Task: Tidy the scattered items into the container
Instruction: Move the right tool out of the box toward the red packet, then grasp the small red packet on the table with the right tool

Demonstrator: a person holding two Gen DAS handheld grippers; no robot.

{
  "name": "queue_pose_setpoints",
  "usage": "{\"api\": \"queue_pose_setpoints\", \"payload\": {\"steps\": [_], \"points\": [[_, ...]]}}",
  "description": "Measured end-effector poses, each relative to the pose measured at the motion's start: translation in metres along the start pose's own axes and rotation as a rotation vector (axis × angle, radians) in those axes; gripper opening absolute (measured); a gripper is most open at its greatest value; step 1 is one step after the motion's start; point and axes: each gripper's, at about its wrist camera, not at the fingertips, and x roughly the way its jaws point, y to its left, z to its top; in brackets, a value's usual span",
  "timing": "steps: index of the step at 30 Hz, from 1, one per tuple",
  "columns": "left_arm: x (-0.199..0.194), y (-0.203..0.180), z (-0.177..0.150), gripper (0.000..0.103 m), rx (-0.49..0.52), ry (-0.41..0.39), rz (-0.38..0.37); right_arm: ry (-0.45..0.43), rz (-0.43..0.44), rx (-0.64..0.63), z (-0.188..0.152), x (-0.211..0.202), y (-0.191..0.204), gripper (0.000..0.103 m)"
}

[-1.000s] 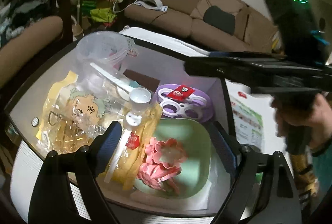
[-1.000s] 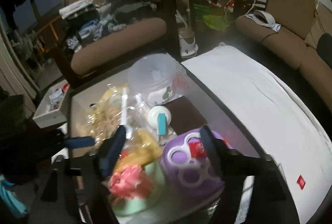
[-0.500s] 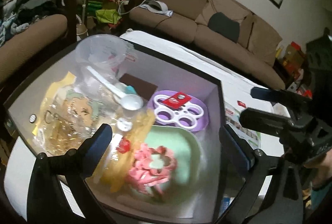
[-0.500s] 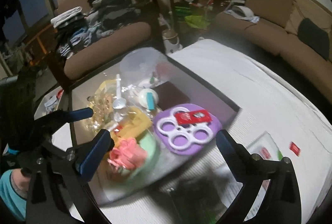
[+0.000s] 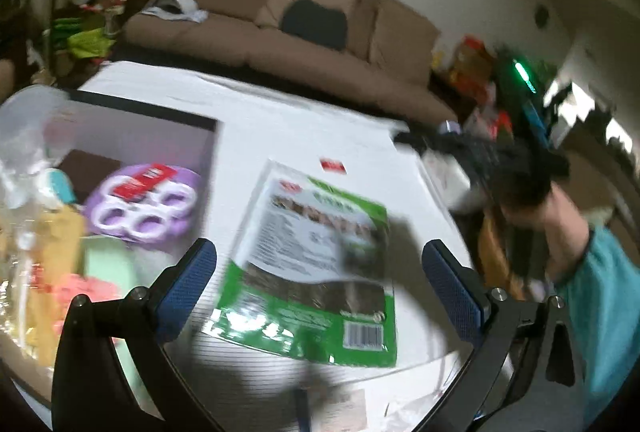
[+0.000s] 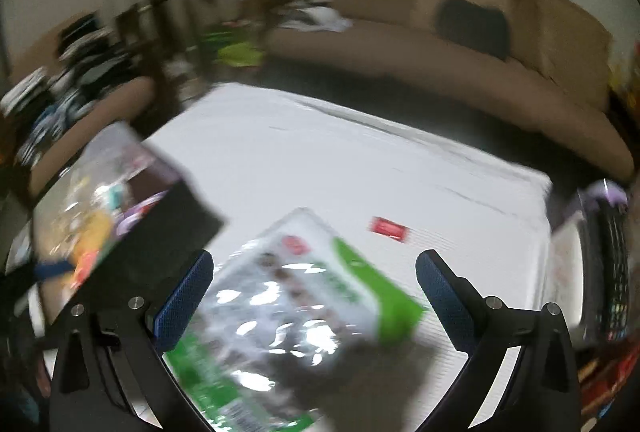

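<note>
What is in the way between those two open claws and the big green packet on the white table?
Nothing visible. The green packet lies flat on the white table, bare around it, right under the open left gripper and right gripper. The container sits beside it, already crowded.

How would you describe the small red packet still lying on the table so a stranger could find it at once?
Start at the white table, right of the black-rimmed box. A large green and white packet lies there flat. Just beyond its far edge sits the small red packet, alone on bare cloth: far smaller, plain red.
</note>
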Motion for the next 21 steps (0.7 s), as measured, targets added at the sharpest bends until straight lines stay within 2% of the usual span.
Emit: {"api": "queue_pose_setpoints", "payload": {"steps": [4,7,10,14,17,21], "points": [[0.023,-0.025,-0.009,0.103,0.030,0.038,-0.006,0.015,0.021,0.145,0.010,0.034,-0.046,0.103],[0.036,-0.033,-0.015,0.103,0.033,0.051,0.019,0.032,0.033,0.261,0.014,0.062,-0.071,0.103],[0.049,-0.033,-0.017,0.103,0.008,0.077,0.023,0.074,0.041,0.320,0.015,0.091,-0.083,0.103],[0.056,-0.026,-0.020,0.103,0.008,0.099,0.053,0.126,0.009,0.254,0.019,0.125,-0.079,0.099],[0.061,-0.020,-0.022,0.103,-0.013,0.116,0.054,0.159,-0.017,0.203,0.017,0.148,-0.078,0.090],[0.065,-0.015,-0.023,0.103,-0.021,0.123,0.064,0.183,-0.022,0.199,0.012,0.165,-0.079,0.075]]}}
